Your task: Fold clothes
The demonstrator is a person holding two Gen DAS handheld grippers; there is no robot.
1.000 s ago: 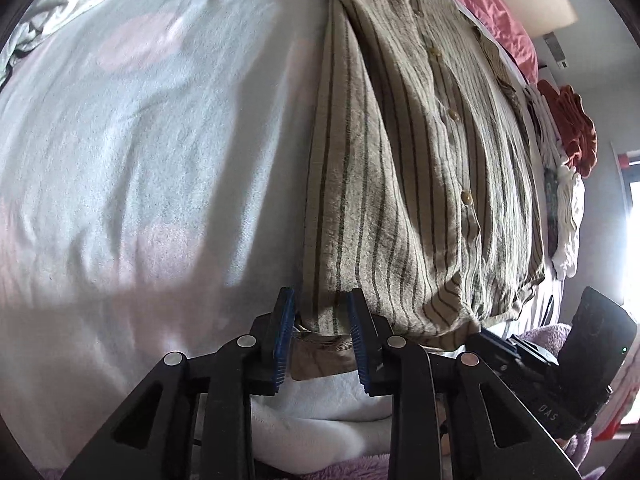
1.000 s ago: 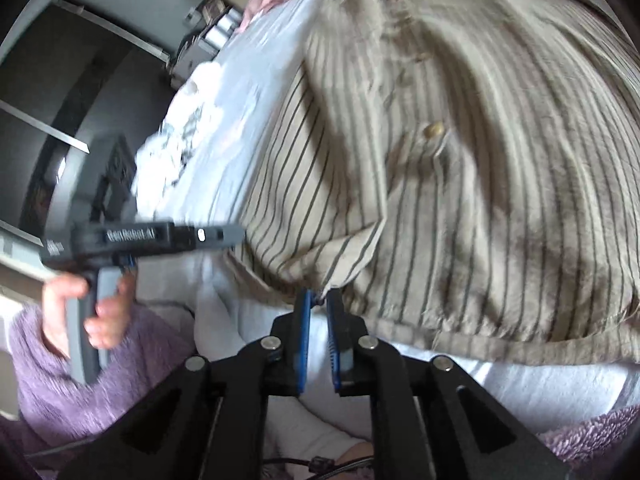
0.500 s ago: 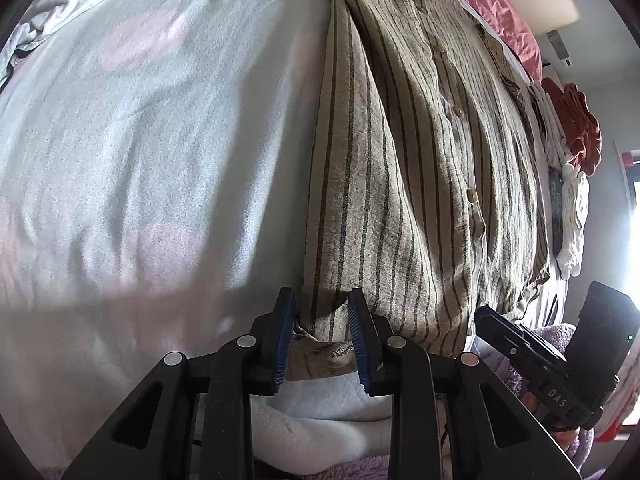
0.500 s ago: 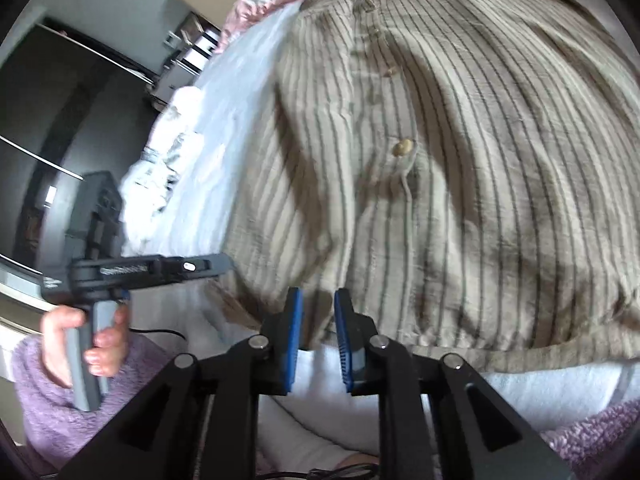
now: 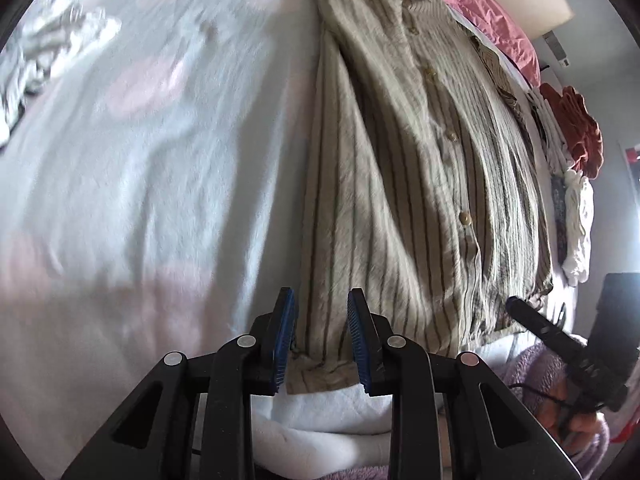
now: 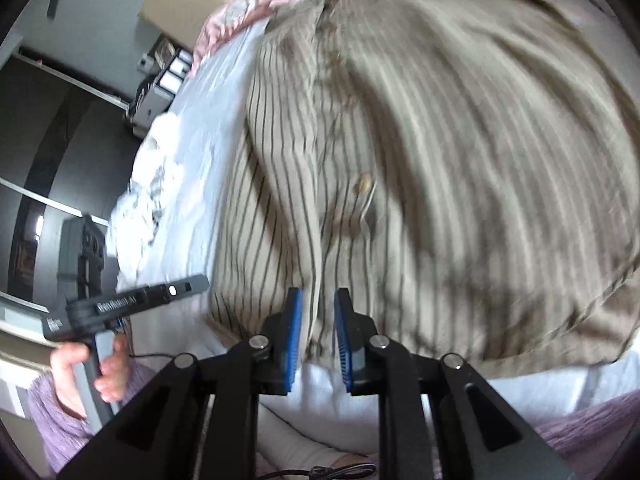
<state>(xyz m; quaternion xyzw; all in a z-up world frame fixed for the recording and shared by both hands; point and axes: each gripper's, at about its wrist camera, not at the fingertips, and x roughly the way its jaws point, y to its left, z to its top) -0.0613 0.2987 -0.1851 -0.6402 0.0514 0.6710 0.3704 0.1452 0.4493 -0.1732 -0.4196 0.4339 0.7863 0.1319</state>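
A beige button-up shirt with dark stripes [image 5: 420, 184] lies front-up on the white bed sheet [image 5: 140, 184], collar far from me and hem near the bed's edge. My left gripper [image 5: 320, 294] is open, its blue pads either side of the hem at the shirt's left bottom corner. In the right wrist view the same shirt [image 6: 460, 160] fills the frame. My right gripper [image 6: 319, 296] is open astride the hem near the button placket. Each gripper shows in the other's view: the right one [image 5: 560, 340], and the left one [image 6: 132, 300] held in a hand.
A pink pillow [image 5: 480, 12] lies beyond the collar. Red and white clothes [image 5: 576, 132] are heaped at the right, and a crumpled white garment [image 5: 40, 52] lies at the far left of the bed. The person's purple sleeve [image 6: 60, 432] is close by.
My right gripper has opened from almost shut and moved forward over the hem. The left gripper has stayed open at the shirt's left corner, moving slightly forward.
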